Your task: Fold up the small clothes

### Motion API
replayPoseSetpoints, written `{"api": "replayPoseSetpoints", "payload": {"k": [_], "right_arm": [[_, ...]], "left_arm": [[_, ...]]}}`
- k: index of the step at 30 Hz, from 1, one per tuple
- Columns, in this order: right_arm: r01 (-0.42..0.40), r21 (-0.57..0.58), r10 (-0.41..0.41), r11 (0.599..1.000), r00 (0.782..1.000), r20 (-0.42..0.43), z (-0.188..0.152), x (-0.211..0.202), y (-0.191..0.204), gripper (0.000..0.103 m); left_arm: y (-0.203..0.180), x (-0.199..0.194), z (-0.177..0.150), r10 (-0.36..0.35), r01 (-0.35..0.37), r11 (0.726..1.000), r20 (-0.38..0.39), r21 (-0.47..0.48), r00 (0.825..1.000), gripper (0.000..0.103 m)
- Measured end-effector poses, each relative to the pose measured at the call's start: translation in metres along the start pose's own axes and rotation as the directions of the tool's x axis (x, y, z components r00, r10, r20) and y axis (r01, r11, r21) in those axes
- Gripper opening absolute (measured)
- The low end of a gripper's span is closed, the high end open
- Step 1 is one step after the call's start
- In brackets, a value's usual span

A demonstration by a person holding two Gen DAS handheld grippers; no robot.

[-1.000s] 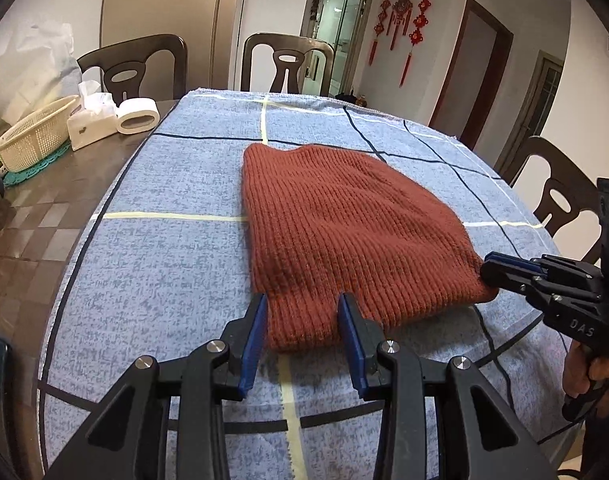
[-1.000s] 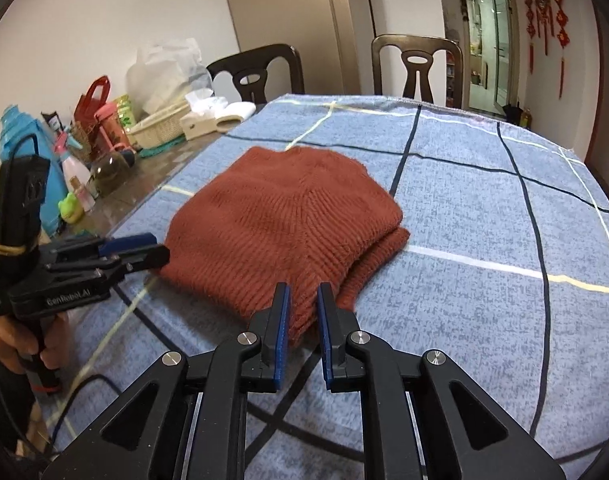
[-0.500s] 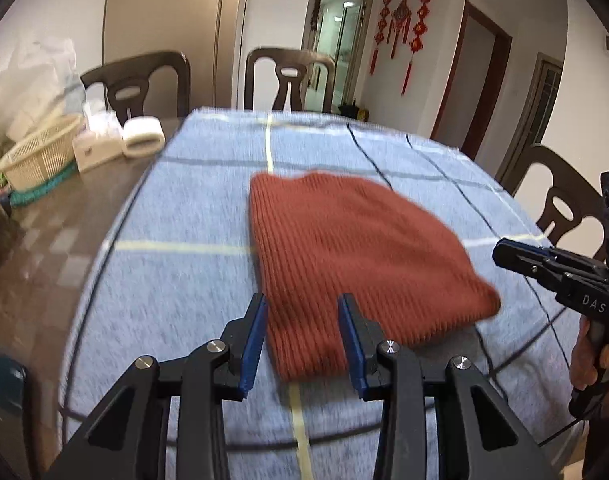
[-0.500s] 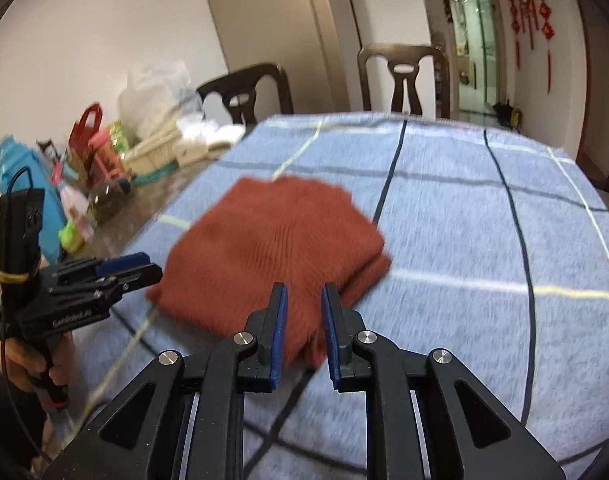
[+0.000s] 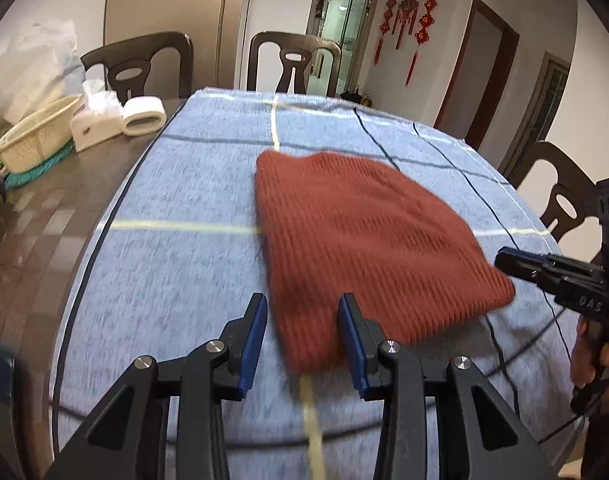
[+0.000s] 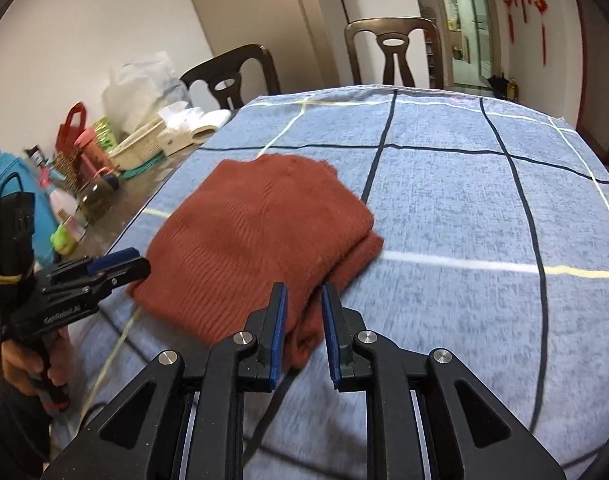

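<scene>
A rust-red knit garment (image 5: 356,236) lies folded flat on the blue checked cloth (image 5: 184,208). My left gripper (image 5: 302,304) is open at the garment's near left corner; that corner shows between the blue pads, which do not press on it. In the right wrist view the same gripper (image 6: 120,264) sits just left of the garment (image 6: 260,236). My right gripper (image 6: 304,296) is at the near right corner with its jaws opening, the knit edge between the pads but not pinched. From the left wrist view its tip (image 5: 504,258) stands just off the garment's right corner.
Left of the cloth, on the bare dark table (image 5: 44,216), stand a cream basket (image 5: 36,136), a tissue box (image 5: 96,124) and a white roll (image 5: 142,118). Bottles and a red bag (image 6: 70,128) crowd that side. Chairs (image 5: 292,60) ring the table.
The right gripper's jaws have spread wider at the garment's corner, and its tip now stands a little apart from the knit. The left gripper keeps the same opening. The garment lies as before.
</scene>
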State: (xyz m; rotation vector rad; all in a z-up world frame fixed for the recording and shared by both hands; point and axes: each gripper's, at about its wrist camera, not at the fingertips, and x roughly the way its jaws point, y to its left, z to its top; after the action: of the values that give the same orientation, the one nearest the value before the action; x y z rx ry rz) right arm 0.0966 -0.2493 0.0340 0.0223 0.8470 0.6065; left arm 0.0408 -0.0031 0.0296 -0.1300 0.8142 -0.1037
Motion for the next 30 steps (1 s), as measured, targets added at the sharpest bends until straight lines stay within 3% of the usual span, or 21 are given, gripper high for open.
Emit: {"api": "replayPoseSetpoints", "payload": {"k": [4,6,9,11,17,30], "right_arm": [[0.044,-0.069,-0.048,0.997,0.997,-0.053,-0.021,0.0,0.007,0.023],[0.068,-0.091,-0.077,0.994,0.993,-0.093,-0.031,0.006,0.007,0.035],[0.094,-0.125,-0.107,0.988,0.989,-0.099,-0.041,0.008,0.008,0.042],[0.12,-0.173,-0.138,0.978,0.986,-0.094,-0.044,0.009,0.014,0.045],[0.125,-0.179,-0.142,0.976,0.986,-0.089,-0.046,0.01,0.013,0.047],[0.123,-0.178,-0.141,0.976,0.986,-0.089,-0.046,0.009,0.013,0.048]], "left_arm": [[0.003,-0.005,-0.02,0.001,-0.001,1.0,-0.041,0.0,0.999,0.04],[0.002,-0.002,-0.028,0.015,-0.015,1.0,-0.069,0.008,0.997,0.041],[-0.002,-0.001,-0.03,0.045,-0.042,0.999,-0.066,0.034,0.997,0.043],[-0.006,0.0,-0.03,0.054,-0.051,0.998,-0.071,0.042,0.996,0.05],[-0.02,0.004,-0.033,0.097,-0.089,0.991,-0.074,0.103,0.993,0.062],[-0.025,0.006,-0.035,0.105,-0.095,0.989,-0.084,0.113,0.991,0.074]]}}
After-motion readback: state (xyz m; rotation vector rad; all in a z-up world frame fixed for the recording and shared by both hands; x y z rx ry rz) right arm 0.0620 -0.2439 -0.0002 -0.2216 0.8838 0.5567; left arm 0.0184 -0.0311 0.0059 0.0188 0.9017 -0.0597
